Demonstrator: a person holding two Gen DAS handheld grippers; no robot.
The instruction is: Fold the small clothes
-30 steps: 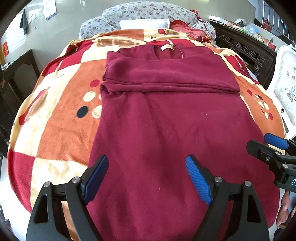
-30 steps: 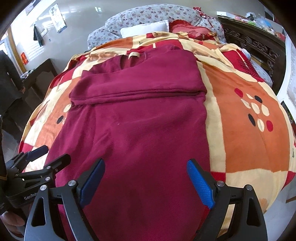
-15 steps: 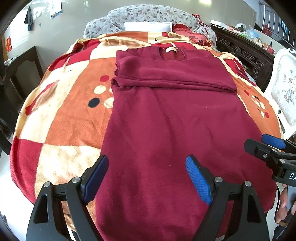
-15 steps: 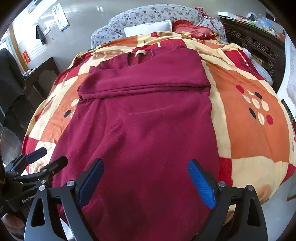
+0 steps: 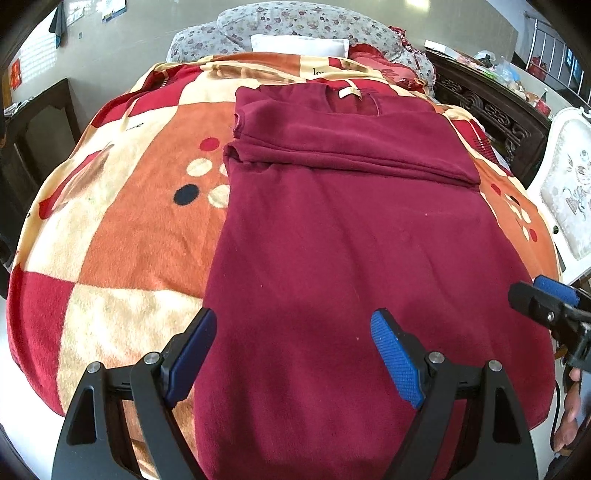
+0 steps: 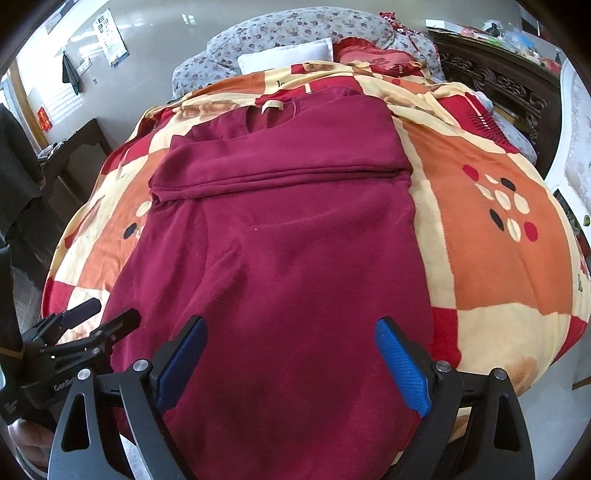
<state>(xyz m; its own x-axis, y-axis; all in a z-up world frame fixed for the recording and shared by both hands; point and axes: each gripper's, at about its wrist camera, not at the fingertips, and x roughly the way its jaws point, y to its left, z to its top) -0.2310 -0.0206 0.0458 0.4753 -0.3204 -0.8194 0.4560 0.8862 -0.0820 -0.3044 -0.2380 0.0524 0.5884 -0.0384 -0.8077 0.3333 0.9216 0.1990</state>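
Closest in, the left gripper [image 5: 293, 354] hangs with its blue-padded jaws spread wide and nothing between them, over the near left part of the dark red sweater [image 5: 347, 258]; its left pad sits about over the garment's left edge, where the sweater meets the patchwork blanket [image 5: 122, 221]. The right gripper [image 6: 291, 360] is likewise wide apart and empty, over the near right part of the same cloth, its right pad close to the sweater's right edge. Compared with a second ago, both cameras have drawn back toward the near end of the bed and a little upward: the sweater's lower body now fills more of the space ahead of the pads, more of the hem end droops over the bed's edge beneath them, and each gripper shows in the other's view at roughly the same spacing as before. The sweater itself has not shifted. I read this as lining up over the two bottom corners, so the next grasp would be the hem, one corner per gripper, to carry it forward. Ahead of the pads the body lies mostly flat, with a soft crease left of centre in the right wrist view. Farther on, the folded-in sleeves form a thick band [image 6: 280, 162] across the chest, then the collar with its pale neck label [image 5: 349, 92]. Beyond the sweater lie a white pillow [image 6: 288, 57] and a floral quilt [image 5: 295, 26].
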